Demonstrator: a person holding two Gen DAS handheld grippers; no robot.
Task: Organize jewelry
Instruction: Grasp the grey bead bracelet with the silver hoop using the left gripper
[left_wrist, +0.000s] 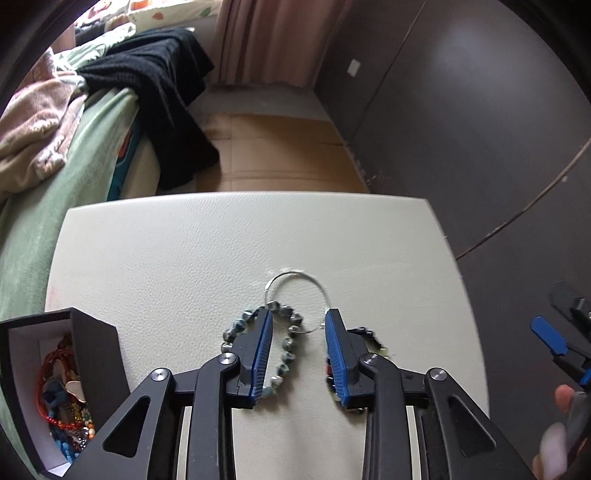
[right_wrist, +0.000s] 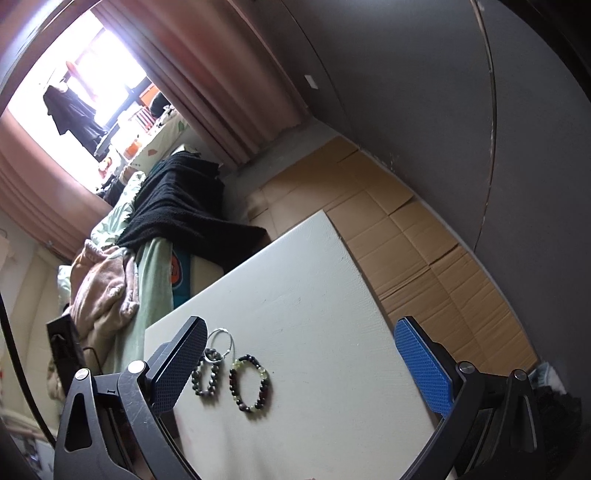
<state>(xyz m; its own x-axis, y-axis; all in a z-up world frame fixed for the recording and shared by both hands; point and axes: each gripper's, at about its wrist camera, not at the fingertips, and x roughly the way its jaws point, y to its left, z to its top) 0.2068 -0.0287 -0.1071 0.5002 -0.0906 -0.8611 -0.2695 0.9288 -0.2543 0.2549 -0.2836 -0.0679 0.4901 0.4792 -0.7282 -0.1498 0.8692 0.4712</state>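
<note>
With the left gripper (left_wrist: 297, 343) half spread at lower centre astride the grey beaded bracelet (left_wrist: 275, 345) and overlapping silver hoop (left_wrist: 295, 301), pinching nothing, closing risks snagging both; the right gripper (right_wrist: 301, 369) gapes empty.

free: far half of table (left_wrist: 184, 240) | obstacles: box (left_wrist: 94, 343) left edge, 3 bracelets (right_wrist: 229, 376) centre

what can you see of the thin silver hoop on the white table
The silver hoop is a thin, plain ring of shiny wire, lying flat on the white leather-textured table. Its near edge overlaps the grey beaded bracelet. The left hand-held gripper hangs over it, one blue pad on each side; no grip is visible.
</note>
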